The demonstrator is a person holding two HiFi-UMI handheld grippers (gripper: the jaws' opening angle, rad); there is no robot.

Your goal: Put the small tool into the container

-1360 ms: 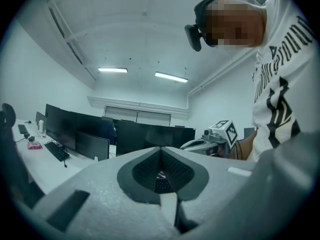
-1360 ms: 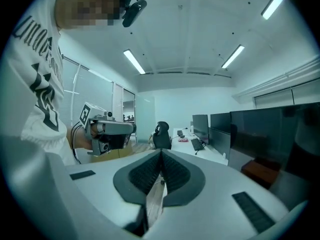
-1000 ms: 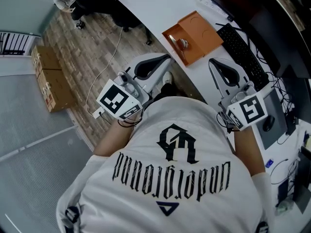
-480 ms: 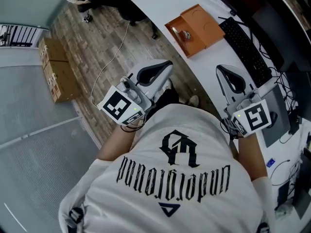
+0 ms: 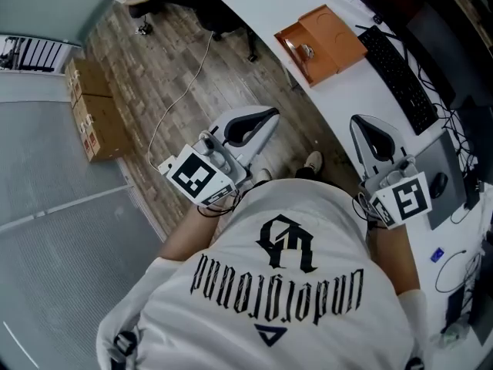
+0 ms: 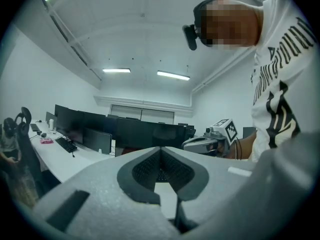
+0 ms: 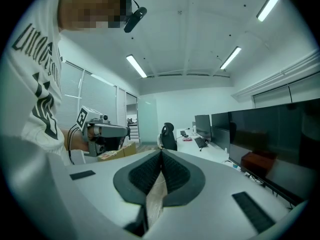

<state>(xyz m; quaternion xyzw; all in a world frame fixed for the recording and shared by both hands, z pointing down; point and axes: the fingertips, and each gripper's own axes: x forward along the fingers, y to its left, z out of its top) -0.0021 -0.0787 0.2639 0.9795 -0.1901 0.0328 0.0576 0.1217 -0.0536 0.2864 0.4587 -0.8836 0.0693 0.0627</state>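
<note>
An orange container (image 5: 327, 40) lies on the white desk (image 5: 254, 2) at the top of the head view. A small shiny metal tool (image 5: 306, 51) rests on its near half. Both grippers are held up in front of the person's chest, well short of the container and pointing roughly level into the room. My left gripper (image 5: 271, 115) hangs over the wooden floor, its jaws closed together with nothing between them (image 6: 160, 149). My right gripper (image 5: 360, 120) hovers over the desk edge, also shut and empty (image 7: 161, 152). Each gripper shows in the other's view: the right (image 6: 212, 139), the left (image 7: 102, 131).
A black keyboard (image 5: 400, 66) and a mouse (image 5: 439, 182) lie on the desk right of the container. Cardboard boxes (image 5: 94, 114) stand at the left on the floor, and a cable (image 5: 181, 91) runs across it. An office chair (image 7: 167, 136) and monitors (image 6: 95, 129) stand in rows beyond.
The person and both grippers have drawn back from the desk, so the orange container sits farther up in the head view. Both grippers stay shut.
</note>
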